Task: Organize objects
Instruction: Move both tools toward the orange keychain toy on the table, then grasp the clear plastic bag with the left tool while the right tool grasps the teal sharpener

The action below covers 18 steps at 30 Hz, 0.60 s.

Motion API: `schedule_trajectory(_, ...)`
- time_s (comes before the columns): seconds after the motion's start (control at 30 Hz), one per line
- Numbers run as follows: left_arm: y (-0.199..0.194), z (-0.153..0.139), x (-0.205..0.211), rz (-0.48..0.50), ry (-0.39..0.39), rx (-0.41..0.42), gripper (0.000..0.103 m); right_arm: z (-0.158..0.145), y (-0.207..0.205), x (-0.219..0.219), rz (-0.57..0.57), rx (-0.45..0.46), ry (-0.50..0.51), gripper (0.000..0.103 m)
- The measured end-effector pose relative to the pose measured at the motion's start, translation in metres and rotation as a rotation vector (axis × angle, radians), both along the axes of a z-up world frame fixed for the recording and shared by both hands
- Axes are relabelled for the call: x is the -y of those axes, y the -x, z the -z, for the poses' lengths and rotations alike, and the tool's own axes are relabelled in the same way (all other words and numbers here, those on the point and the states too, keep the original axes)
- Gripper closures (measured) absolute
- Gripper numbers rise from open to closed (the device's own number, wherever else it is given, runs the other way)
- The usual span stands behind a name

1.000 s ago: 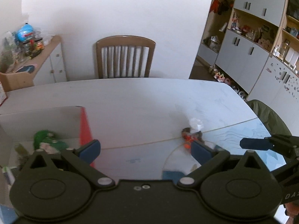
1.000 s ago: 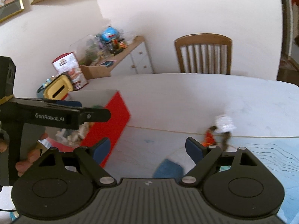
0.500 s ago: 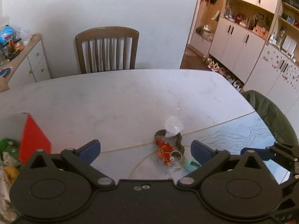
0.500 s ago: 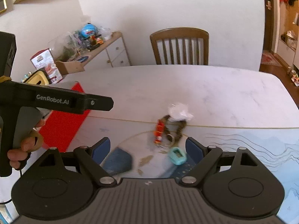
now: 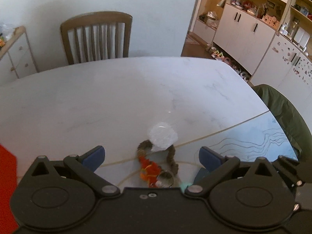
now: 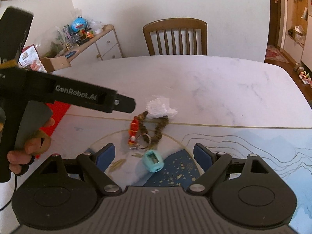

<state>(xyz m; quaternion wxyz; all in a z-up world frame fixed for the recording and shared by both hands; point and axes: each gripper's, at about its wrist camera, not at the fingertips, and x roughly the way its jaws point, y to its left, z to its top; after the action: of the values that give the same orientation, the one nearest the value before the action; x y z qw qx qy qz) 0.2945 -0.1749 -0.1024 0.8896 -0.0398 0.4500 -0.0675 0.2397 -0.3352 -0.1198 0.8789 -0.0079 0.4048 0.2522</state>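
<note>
On the white table lies a keychain: a brown braided loop (image 6: 159, 129) with a red-orange charm (image 6: 134, 127) and a metal ring (image 6: 144, 139). A crumpled white wrapper (image 6: 159, 108) rests at its far end, and a small teal sharpener (image 6: 153, 160) lies just nearer. My right gripper (image 6: 154, 156) hovers open over the sharpener, holding nothing. My left gripper (image 5: 152, 157) is also open and empty, with the keychain (image 5: 150, 168) and the wrapper (image 5: 162, 136) between its blue pads (image 5: 93, 158). From the right wrist view the left gripper's body (image 6: 78, 95) reaches in from the left, held by a hand (image 6: 29, 148).
A red box (image 6: 56, 115) stands at the table's left side. A wooden chair (image 6: 175, 37) stands at the far edge, a green-draped chair (image 5: 282, 113) at the right. A cluttered sideboard (image 6: 81, 39) lines the left wall, white cabinets (image 5: 253, 29) the right. A blue printed mat (image 6: 243, 156) covers the near table.
Both grippers moved right and down toward the keychain cluster. The red box slid out to the left edge of both views, and the sharpener came into sight between the right gripper's fingers.
</note>
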Motion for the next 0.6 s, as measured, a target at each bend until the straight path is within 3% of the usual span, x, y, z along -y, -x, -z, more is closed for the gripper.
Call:
schedule_trajectory(0.43, -0.033, 0.034, 0.023, 0.028, -0.045, -0.045, 0.001, 0.043, -0.013, -0.017, -0.092, -0.044, 0.064, 0.015)
schedule_trajectory(0.6, -0.041, 0.042, 0.026, 0.053, -0.051, -0.053, 0.010, 0.049, -0.015, -0.021, -0.111, -0.050, 0.061, 0.018)
